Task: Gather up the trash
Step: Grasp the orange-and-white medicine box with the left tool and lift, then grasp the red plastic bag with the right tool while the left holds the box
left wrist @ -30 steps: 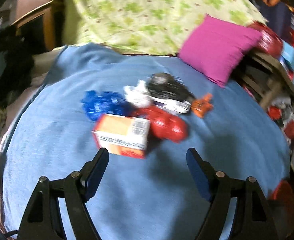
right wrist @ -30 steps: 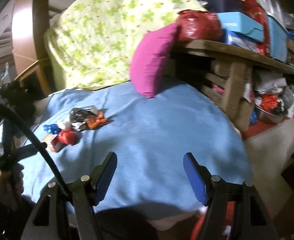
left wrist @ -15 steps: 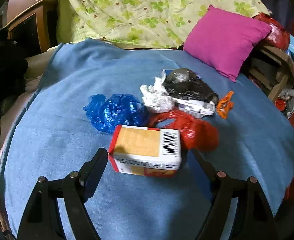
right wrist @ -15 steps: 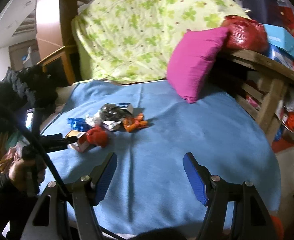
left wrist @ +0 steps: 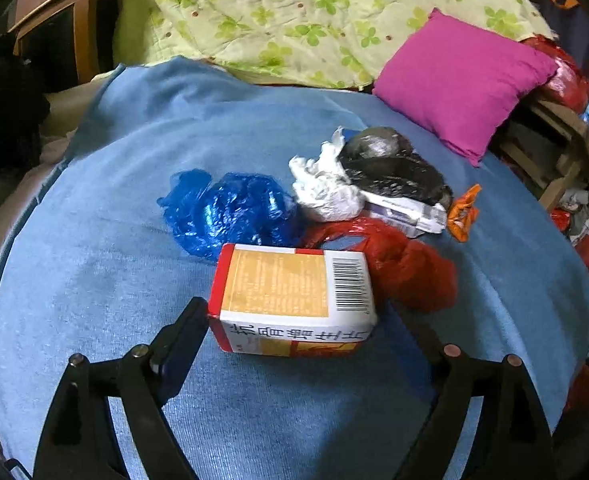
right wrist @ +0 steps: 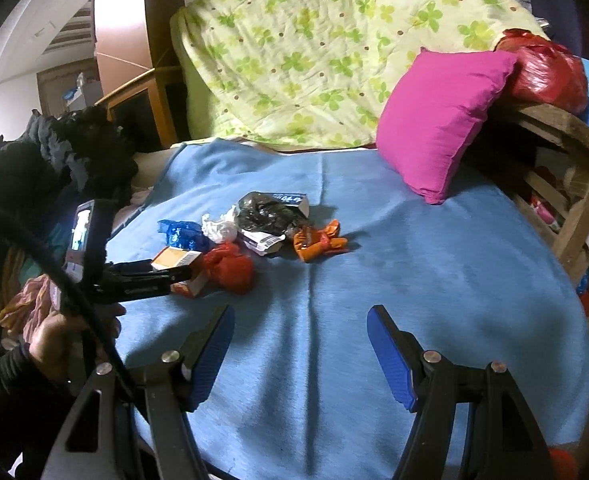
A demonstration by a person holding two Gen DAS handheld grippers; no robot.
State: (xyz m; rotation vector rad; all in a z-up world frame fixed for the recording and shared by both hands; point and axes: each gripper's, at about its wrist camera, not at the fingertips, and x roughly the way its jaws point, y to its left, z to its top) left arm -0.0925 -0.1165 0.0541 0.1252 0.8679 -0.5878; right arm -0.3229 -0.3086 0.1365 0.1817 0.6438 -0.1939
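Trash lies in a small heap on the blue blanket covering the bed, and nearest the left gripper is a red, yellow and white cardboard box with a barcode. That box sits between the left gripper's two fingers, whose jaws have just been opening wider; the left finger is just beside the box's end, and whether it touches cannot be told. Behind the box are a crumpled red plastic bag, a crumpled blue plastic bag, a white paper wad, a black plastic bag on a flat white packet, and an orange wrapper. The right gripper hangs over bare blanket with its blue-padded jaws apart and nothing between them, the heap well ahead of it. A magenta square cushion leans at the bed's far right, by a green clover-print quilt
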